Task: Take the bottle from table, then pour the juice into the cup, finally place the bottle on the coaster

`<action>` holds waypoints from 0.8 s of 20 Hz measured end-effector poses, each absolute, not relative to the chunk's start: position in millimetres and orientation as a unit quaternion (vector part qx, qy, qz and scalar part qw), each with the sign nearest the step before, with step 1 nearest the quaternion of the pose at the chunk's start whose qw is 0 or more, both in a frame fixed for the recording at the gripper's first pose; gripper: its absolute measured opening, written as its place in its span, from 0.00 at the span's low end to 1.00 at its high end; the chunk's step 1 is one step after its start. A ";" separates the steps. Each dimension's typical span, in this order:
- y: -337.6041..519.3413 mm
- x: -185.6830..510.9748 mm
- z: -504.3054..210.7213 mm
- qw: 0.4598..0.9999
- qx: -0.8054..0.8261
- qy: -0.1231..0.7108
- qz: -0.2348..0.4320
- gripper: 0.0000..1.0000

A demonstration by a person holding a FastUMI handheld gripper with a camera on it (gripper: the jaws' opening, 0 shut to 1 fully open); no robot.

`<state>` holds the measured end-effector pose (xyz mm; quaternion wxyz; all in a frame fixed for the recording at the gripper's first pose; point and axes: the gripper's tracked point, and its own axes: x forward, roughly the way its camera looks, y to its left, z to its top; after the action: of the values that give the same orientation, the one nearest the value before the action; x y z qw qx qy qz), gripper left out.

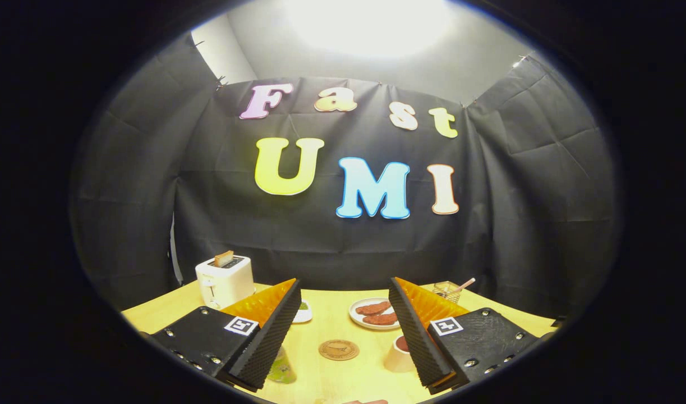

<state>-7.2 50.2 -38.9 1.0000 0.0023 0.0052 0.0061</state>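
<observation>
My fingers (343,331) hang spread wide with nothing between them, high over the tabletop (326,381), I'd say to line up the reach. One bottle (281,367) sits just under my left finger, half hidden, not yet taken. One coaster (339,349) lies in the gap ahead, bare, waiting for it. One cup (399,353) stands by my right finger, mouth up for pouring. Beyond: one plate (360,318) with two patties, one toaster (225,280) with a single slice.
</observation>
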 end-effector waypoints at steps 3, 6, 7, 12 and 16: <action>73.7 -7.6 -54.2 1.000 -0.011 0.003 0.012 0.96; 100.5 -7.6 -70.9 1.000 -0.005 -0.001 0.031 0.96; 107.3 -7.3 -75.7 0.999 -0.001 -0.001 0.035 0.96; 135.0 -1.3 -113.9 0.998 -0.019 0.012 0.060 0.96; 145.5 5.6 -140.5 0.997 -0.032 0.018 0.066 0.96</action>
<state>5.6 145.5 -140.5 0.9972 -0.0322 0.0181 0.0655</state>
